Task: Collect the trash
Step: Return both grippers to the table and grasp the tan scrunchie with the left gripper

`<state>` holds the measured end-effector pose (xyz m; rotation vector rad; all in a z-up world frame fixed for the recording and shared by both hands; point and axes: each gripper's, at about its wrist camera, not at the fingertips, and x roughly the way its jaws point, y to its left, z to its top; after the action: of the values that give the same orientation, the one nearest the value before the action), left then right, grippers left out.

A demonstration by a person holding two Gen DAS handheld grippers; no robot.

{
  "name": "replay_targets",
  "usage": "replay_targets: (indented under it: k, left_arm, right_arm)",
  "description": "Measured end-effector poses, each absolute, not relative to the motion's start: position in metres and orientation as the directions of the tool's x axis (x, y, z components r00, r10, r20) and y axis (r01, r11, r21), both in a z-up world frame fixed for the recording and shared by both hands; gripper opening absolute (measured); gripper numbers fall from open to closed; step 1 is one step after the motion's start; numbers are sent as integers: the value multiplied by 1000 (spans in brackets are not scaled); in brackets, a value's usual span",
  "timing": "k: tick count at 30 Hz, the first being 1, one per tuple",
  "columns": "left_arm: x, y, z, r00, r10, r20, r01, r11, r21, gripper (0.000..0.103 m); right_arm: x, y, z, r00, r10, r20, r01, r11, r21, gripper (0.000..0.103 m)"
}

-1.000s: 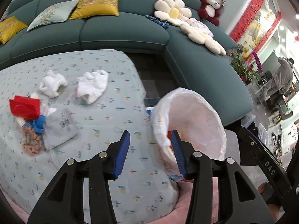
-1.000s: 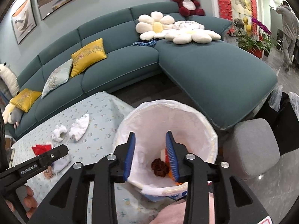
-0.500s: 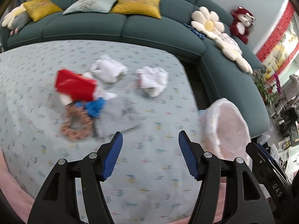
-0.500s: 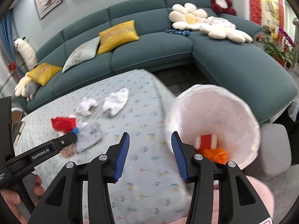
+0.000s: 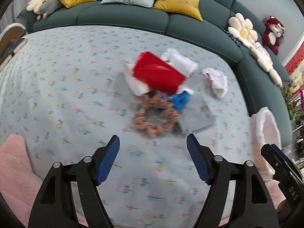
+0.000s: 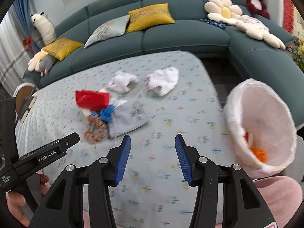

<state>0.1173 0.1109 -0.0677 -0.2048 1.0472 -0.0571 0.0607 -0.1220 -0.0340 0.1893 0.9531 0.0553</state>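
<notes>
Trash pile (image 5: 159,95) faces the left hand-held gripper (image 5: 153,156) (wide apart, empty).

"GenRobot.AI" is printed on the left tool (image 6: 47,154); "DAS" on the right tool (image 5: 292,190).

1. The left gripper (image 5: 153,156) has swung away from the bin (image 5: 266,133) toward the pile; its jaws gape wider than a second ago.
2. The brown ring (image 5: 154,120) now lies just beyond its tips, the red piece (image 5: 158,76) farther off.
3. The right gripper (image 6: 153,155) has left the bin (image 6: 260,127) mouth, opened wider, and now hangs over the table (image 6: 171,114).
4. The bin's contents look partly hidden now; possibly only the angle changed.
</notes>
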Motion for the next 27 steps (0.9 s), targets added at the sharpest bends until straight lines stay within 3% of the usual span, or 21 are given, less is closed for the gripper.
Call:
replay_targets:
  k: [15,20,27]
  left_arm:
    - [146,142,-96,459,-154,-875,-66,976,-206,72]
    - [160,140,-106,440,-163,-883,-69,974,-215,71]
    - [177,131,-124,404,-177,-897,-50,975,-215,59]
  right_arm:
    - [93,-52,-77,480,161,-862,-65,987,148,47]
    - [104,-38,-88,458,164,-874,-80,986,143,43]
    - [115,-33,-106,420,156,-894,-80,988,134,31]
